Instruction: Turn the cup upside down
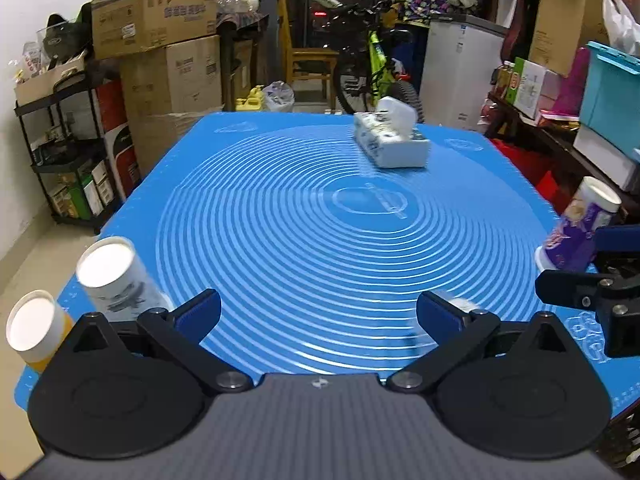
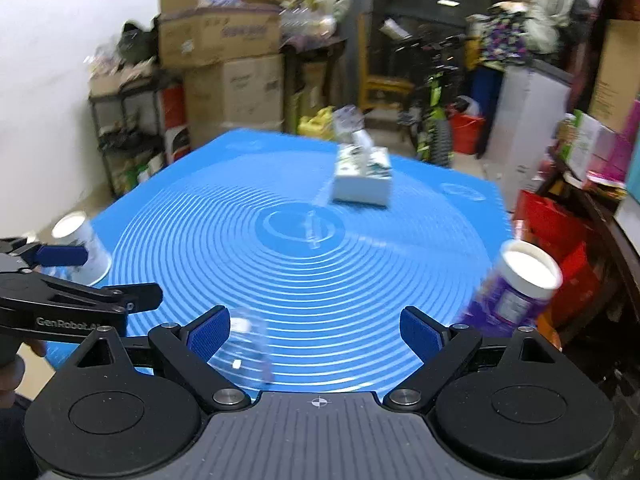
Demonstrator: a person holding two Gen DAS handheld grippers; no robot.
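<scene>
A purple paper cup [image 2: 516, 292] stands upside down at the mat's right edge; it also shows in the left wrist view [image 1: 580, 228]. A white printed cup [image 1: 114, 276] and an orange cup [image 1: 34, 330] stand upside down at the left edge; the white one also shows in the right wrist view [image 2: 82, 246]. A clear plastic cup [image 2: 248, 348] sits blurred by my right gripper's left finger. My left gripper [image 1: 318, 314] is open and empty over the blue mat [image 1: 304, 240]. My right gripper [image 2: 316, 334] is open and empty.
A white tissue box [image 1: 390, 140] lies at the mat's far side, also in the right wrist view [image 2: 362, 176]. Stacked cardboard boxes [image 1: 160, 40], a black shelf rack [image 1: 68, 152], a bicycle [image 1: 372, 68] and cluttered shelves [image 1: 568, 92] surround the table.
</scene>
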